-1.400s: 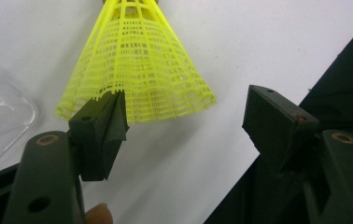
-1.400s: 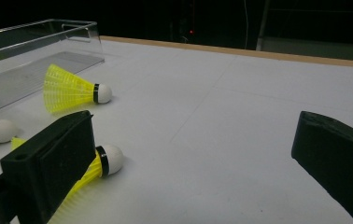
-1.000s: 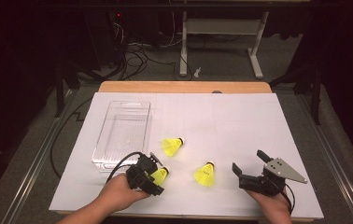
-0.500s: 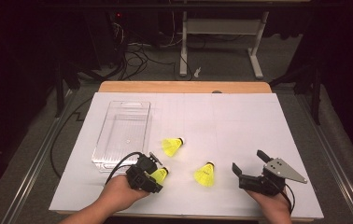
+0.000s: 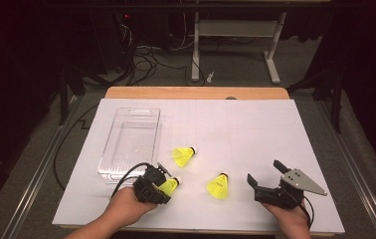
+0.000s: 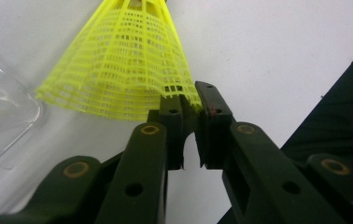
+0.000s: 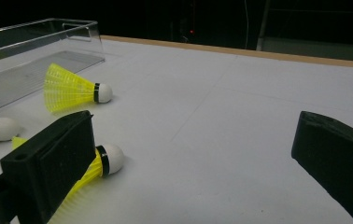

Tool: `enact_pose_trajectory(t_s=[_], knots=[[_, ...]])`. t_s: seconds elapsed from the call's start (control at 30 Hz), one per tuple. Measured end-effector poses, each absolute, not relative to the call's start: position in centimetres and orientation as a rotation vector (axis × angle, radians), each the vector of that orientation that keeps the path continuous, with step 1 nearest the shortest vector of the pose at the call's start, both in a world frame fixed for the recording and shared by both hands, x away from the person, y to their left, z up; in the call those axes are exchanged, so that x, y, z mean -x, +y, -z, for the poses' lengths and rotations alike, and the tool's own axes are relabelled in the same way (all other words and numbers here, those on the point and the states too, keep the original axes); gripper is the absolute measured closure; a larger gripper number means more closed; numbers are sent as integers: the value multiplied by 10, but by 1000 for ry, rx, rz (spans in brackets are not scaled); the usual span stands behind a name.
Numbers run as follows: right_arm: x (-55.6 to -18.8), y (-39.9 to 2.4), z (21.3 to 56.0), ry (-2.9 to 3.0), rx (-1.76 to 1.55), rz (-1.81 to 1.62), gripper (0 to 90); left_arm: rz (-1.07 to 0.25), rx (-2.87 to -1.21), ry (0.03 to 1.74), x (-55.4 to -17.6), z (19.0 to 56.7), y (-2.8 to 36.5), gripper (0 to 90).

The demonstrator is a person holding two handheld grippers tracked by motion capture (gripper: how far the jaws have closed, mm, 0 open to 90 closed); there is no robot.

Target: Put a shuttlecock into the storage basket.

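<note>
Pinching shuttlecock [image 6: 118,65] skirt rim, left gripper [image 6: 191,100] fingers low over table [image 5: 255,129].

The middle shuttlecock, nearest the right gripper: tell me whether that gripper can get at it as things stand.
Probably yes. The right gripper stands open beside that shuttlecock, with bare white table between them.

The white table top [image 5: 255,134] is being left open across its middle and its whole 3 o'clock half. At 9 o'clock the way is being blocked by the clear plastic box [image 5: 131,144]. Passage near the centre is being narrowed by two loose yellow shuttlecocks, one [image 5: 183,156] just beside the box, another [image 5: 218,185] toward 6 o'clock.
</note>
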State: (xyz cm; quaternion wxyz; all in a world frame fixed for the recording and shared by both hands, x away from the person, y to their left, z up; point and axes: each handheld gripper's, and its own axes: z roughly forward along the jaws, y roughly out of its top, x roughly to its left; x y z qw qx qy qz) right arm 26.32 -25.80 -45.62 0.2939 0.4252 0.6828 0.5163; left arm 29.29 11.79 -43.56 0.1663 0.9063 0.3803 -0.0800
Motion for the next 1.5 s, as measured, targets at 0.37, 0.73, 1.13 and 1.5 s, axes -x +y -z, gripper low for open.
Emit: enact_pose_trajectory(t_s=[0.37, 0.73, 1.13, 1.5], knots=[[-263, -258, 456, 1817, -1132, -1376, 2, 215, -2593, 1046, -291, 435, 118, 886], [-263, -258, 456, 1818, -1131, -1374, 2, 234, -2591, 1021, -289, 427, 119, 890], [-263, -258, 456, 1816, -1131, -1377, 2, 270, -2591, 968, -291, 403, 113, 890], [-263, -258, 456, 1814, -1135, -1380, 2, 285, -2605, 949, -293, 384, 112, 889]])
